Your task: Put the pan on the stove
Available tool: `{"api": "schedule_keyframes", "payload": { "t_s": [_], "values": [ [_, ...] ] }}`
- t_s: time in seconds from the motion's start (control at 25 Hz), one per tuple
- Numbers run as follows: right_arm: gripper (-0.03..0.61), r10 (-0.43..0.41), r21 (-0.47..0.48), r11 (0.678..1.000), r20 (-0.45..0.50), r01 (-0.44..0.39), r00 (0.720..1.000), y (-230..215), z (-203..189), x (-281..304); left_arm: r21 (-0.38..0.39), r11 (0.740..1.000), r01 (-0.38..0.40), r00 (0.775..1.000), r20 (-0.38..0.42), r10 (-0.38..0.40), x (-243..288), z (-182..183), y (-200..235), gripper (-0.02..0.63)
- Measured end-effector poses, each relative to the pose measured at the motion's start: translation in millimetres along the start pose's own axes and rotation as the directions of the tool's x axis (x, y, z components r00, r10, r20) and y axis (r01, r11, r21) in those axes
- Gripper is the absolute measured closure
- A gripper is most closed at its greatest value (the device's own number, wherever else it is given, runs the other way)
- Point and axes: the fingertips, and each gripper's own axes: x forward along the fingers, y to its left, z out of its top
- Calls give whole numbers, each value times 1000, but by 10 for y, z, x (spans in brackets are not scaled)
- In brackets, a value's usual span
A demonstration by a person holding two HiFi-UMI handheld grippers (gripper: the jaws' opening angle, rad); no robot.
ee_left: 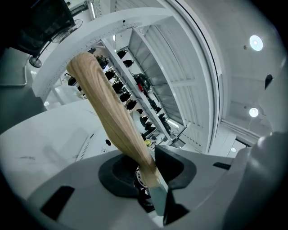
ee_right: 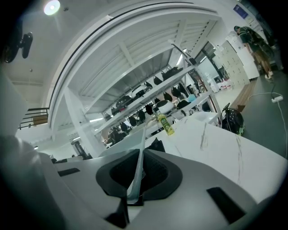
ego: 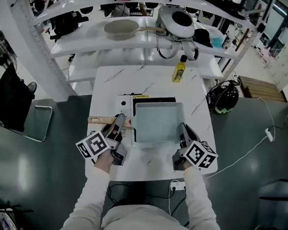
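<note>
A square pale grey-blue pan (ego: 157,124) with a wooden handle (ego: 102,120) sits over the black stove (ego: 154,98) in the middle of the white table (ego: 112,80). I cannot tell whether the pan rests on the stove or hovers just above it. My left gripper (ego: 120,121) is shut on the handle (ee_left: 108,108), which runs up and away between its jaws (ee_left: 150,177). At the pan's right side, my right gripper (ego: 183,132) is shut on the thin rim (ee_right: 138,157); the rim stands edge-on between its pads (ee_right: 135,179).
A yellow bottle (ego: 179,71) stands at the table's far edge, also in the right gripper view (ee_right: 167,125). Behind it a shelf holds a round pan (ego: 121,29) and a white appliance (ego: 176,21). A black and green helmet (ego: 223,98) lies on the floor at right.
</note>
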Motion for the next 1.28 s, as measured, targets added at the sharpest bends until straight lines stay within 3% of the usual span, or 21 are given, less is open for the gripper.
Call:
{"api": "schedule_keyframes", "payload": {
  "t_s": [0.52, 1.28],
  "values": [
    [532, -5, 25, 1000, -37, 6, 999, -135, 68, 483, -35, 999, -22, 1000, -13, 22, 387, 113, 312, 489],
    [532, -49, 52, 997, -105, 54, 993, -210, 15, 576, -47, 998, -39, 999, -38, 38, 508, 97, 454, 488]
  ]
}}
